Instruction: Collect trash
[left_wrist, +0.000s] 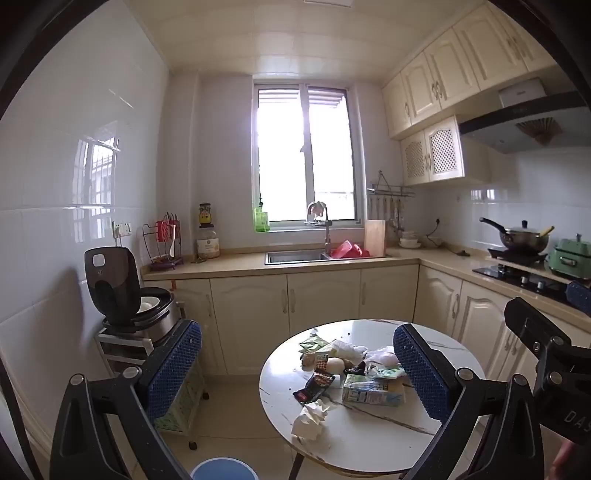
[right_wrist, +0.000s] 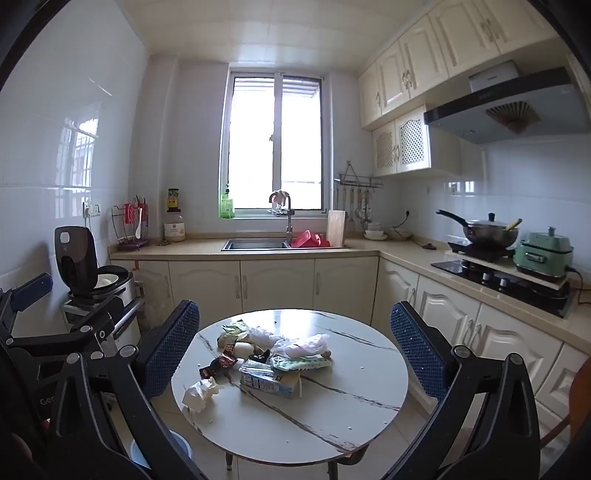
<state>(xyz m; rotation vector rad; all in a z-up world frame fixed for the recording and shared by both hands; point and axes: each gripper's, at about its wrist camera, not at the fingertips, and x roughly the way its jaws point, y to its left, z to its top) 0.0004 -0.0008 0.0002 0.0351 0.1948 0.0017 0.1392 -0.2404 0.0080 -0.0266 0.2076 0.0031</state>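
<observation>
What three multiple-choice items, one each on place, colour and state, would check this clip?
1. Where does the crumpled tissue lie?
A. on the round table's near-left edge
B. in the sink
C. on the stove

2. What colour is the bucket under the table?
A. red
B. blue
C. black

3. How are the left hand-held gripper and right hand-held gripper?
A. both open, empty
B. both shut
C. one holding trash

Answers: A, it sits nearest the camera, left of the carton; B, a blue rim shows; A, fingers spread wide.
</observation>
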